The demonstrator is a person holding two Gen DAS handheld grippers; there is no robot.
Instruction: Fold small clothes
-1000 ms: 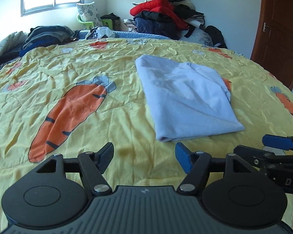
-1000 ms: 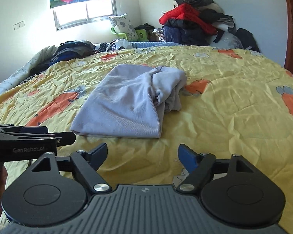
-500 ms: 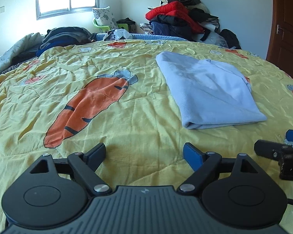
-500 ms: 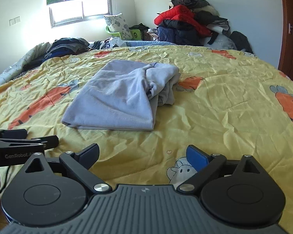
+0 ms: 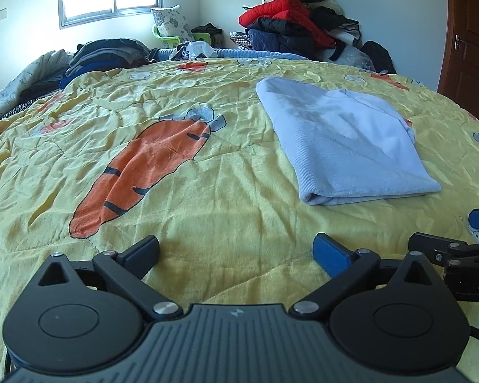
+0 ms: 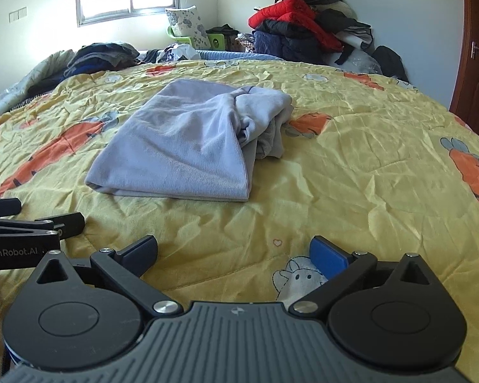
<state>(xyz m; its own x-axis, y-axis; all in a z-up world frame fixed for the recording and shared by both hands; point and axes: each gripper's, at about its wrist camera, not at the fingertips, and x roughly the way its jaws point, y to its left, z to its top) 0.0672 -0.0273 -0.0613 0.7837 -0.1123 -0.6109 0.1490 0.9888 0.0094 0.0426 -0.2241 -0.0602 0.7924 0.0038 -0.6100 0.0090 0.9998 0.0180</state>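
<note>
A wide yellow quilt (image 5: 207,191) printed with orange carrots covers the bed, wrinkled all over, and beyond it there's a bright window (image 5: 111,0) on the far wall, a heap of red and dark coats (image 5: 290,28) piled in the corner, and a brown door (image 5: 469,48) off to the right. From the left wrist view, a big carrot print (image 5: 143,169) lies ahead of the left finger, and the folded pale blue garment (image 5: 345,143) sits flat on the quilt, ahead and past the right finger, well apart from the tips. The right wrist view gives us something the other does not: the bunched, rumpled edge of that same garment (image 6: 188,146) on its right side, plus a little white cartoon rabbit (image 6: 298,279) printed on the quilt just beside the right finger. Here the garment sits ahead of the left finger, again well clear. Now the fingers: the left gripper (image 5: 236,250) has its jaws spread wide, nothing between them, hovering over bare quilt. The right gripper (image 6: 234,250) is likewise spread wide and empty-handed. Each gripper also pokes into the other's view at the side edge.
</note>
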